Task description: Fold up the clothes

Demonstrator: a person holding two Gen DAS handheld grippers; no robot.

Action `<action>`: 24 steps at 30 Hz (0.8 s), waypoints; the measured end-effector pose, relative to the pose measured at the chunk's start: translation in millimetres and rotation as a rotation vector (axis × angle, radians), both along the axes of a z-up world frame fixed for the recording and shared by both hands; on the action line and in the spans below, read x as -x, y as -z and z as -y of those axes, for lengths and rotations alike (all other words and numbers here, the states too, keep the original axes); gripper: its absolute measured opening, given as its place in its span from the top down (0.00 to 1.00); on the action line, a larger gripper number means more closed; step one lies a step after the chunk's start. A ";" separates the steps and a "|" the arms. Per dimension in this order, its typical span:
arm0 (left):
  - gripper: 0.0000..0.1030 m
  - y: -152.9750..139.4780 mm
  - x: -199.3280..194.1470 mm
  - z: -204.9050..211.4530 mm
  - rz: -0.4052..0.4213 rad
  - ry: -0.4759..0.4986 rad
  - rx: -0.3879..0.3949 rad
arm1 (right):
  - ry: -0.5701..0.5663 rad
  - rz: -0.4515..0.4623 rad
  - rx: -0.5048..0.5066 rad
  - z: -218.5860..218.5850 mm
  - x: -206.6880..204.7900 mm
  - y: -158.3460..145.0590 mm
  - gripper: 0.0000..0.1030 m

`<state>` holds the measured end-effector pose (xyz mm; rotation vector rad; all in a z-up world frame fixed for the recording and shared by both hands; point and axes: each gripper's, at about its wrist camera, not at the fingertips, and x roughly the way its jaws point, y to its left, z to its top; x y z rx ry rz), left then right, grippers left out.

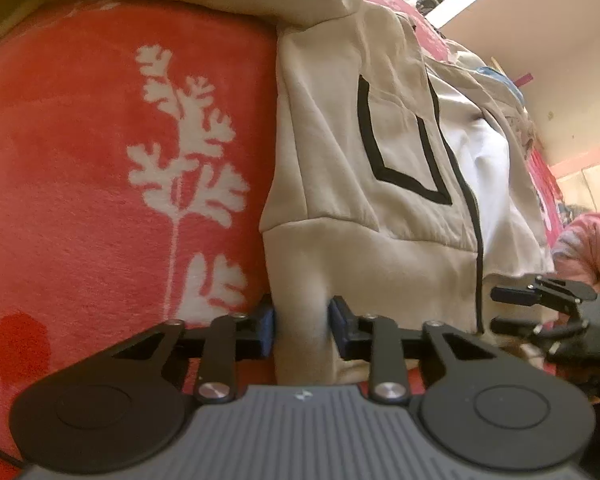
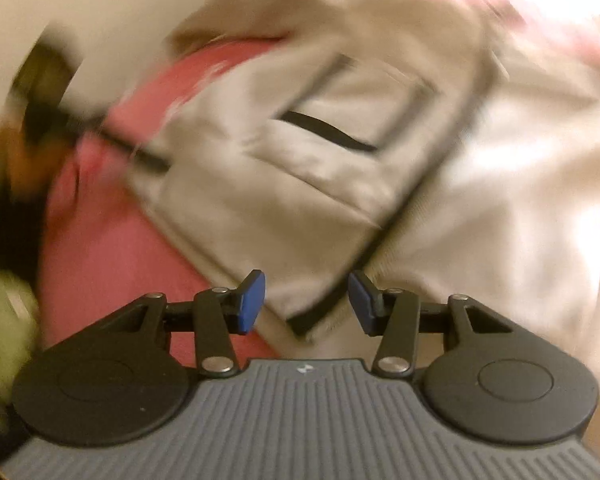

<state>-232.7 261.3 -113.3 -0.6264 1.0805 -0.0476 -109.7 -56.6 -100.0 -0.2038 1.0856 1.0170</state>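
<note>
The beige zip-up jacket (image 1: 340, 152) lies spread on the red blanket (image 1: 80, 160) with the white leaf print, its hem nearest the grippers, which is the natural edge to lift for a fold. The left gripper (image 1: 302, 326) has a gathered fold of the hem band between its blue pads, which press in on the cloth from both sides, a pinch at the jacket's left bottom corner, presumably so that corner can be carried over. Just ahead of it is the black-outlined pocket, and to its right the dark zip line. The right gripper (image 2: 307, 304) stands spread, its pads apart with the bottom corner of the zip edge lying between them but clear of both; this view is smeared by motion, so contact is hard to rule out entirely. It seems placed to take the matching corner, so both ends of the hem can rise together.
</note>
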 end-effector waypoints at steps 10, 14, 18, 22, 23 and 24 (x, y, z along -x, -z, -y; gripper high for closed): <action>0.92 -7.8 9.6 8.2 0.038 0.055 -0.060 | 0.221 -0.275 -0.059 11.2 -24.4 27.1 0.90; 0.92 -11.5 12.2 5.3 0.042 0.080 -0.049 | 0.167 -0.252 -0.048 13.4 -17.5 14.4 0.92; 0.90 -6.0 10.0 5.0 0.022 0.103 -0.055 | 0.167 -0.237 -0.029 12.3 -21.4 21.3 0.92; 0.86 -3.2 11.4 2.4 0.010 0.106 -0.051 | 0.127 -0.161 0.016 1.2 -20.6 20.8 0.88; 0.84 -2.7 11.8 2.3 0.008 0.105 -0.049 | 0.104 -0.132 0.034 -1.8 -18.8 20.3 0.87; 0.84 -2.2 12.2 2.3 0.006 0.104 -0.047 | 0.087 -0.113 0.045 -2.5 -17.5 17.9 0.85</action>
